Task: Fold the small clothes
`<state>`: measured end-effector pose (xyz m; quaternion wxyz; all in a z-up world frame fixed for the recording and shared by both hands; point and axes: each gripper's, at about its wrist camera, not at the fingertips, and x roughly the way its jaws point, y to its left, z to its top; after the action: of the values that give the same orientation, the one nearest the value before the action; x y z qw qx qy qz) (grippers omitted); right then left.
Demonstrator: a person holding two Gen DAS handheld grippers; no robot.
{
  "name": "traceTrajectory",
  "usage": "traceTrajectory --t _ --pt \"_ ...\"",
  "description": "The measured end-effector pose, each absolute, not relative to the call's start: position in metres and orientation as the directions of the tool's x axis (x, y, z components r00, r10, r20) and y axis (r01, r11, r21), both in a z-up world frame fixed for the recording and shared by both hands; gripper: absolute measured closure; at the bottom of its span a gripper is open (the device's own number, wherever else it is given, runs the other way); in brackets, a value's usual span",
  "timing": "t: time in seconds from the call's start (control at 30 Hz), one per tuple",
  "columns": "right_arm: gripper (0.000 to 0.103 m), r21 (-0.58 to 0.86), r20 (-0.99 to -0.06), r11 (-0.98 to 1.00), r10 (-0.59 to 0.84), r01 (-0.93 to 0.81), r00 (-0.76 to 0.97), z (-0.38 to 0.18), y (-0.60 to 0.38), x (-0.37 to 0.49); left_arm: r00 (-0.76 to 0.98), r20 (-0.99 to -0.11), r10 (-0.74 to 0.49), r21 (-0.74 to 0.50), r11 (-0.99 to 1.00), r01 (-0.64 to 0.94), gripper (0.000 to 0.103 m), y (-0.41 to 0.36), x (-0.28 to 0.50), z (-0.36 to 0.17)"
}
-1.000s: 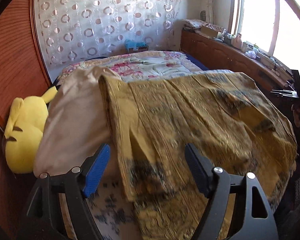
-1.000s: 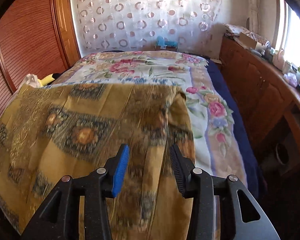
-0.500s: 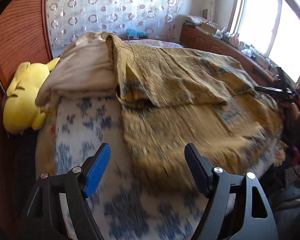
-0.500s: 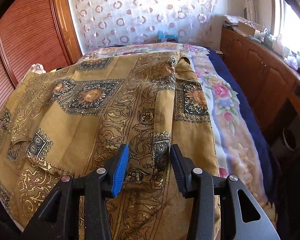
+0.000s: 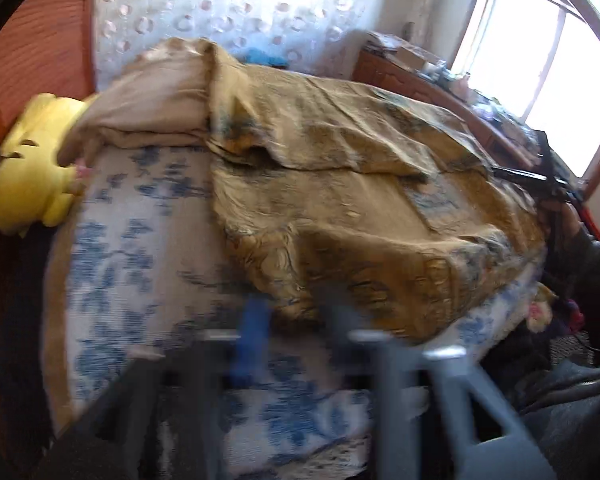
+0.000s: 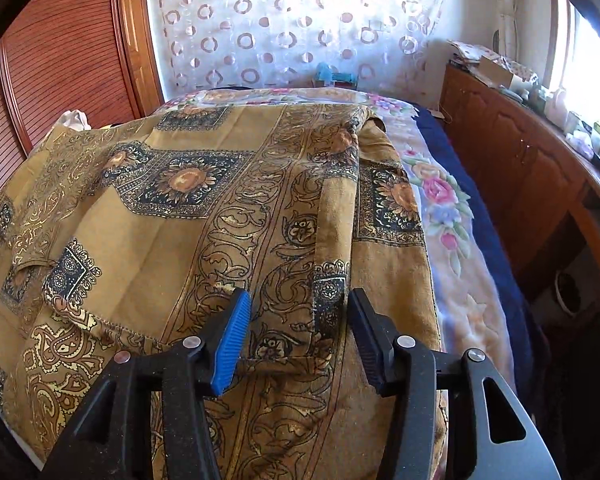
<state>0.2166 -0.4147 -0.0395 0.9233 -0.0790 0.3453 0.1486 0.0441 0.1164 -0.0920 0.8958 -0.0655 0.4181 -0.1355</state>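
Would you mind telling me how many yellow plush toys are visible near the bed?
1: the yellow plush toy lies at the bed's left edge, beside the beige cloth. Others may be hidden under the fabric.

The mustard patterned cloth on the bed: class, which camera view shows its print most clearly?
The right wrist view: the mustard patterned cloth fills the frame in sharp focus, with sunflower medallions and scroll borders readable. The left wrist view shows the same cloth from the other side, motion-blurred, with a folded-over flap but only smeared dark patches of print.
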Motion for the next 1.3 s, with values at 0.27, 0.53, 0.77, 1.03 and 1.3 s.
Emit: traceTrajectory --t 0.27,0.53,0.77,1.03,1.3 --pt "0.047 -0.04 -0.661 0.941 0.227 -0.336 0.715 -0.043 -0.414 0.218 0.658 -0.722 -0.212 -0.146 0.977 0.154 0.097 0.121 0.023 -0.049" --pt "0.046 -0.041 -0.661 0.94 0.228 -0.338 0.715 -0.043 -0.414 0.219 0.671 -0.728 -0.14 -0.112 0.99 0.085 0.094 0.132 0.023 -0.033" --pt "0.045 -0.04 -0.661 0.94 0.229 -0.339 0.714 -0.043 -0.413 0.219 0.671 -0.726 -0.149 -0.113 0.989 0.098 0.044 0.129 0.038 -0.038" --pt "0.045 -0.04 -0.661 0.94 0.23 -0.34 0.714 -0.043 -0.414 0.22 0.694 -0.706 -0.143 -0.108 0.99 0.094 0.023 0.129 0.07 -0.042" --pt "0.045 -0.04 -0.661 0.94 0.23 -0.34 0.714 -0.043 -0.414 0.22 0.707 -0.697 -0.118 -0.096 0.993 0.071 0.023 0.129 0.102 -0.043"
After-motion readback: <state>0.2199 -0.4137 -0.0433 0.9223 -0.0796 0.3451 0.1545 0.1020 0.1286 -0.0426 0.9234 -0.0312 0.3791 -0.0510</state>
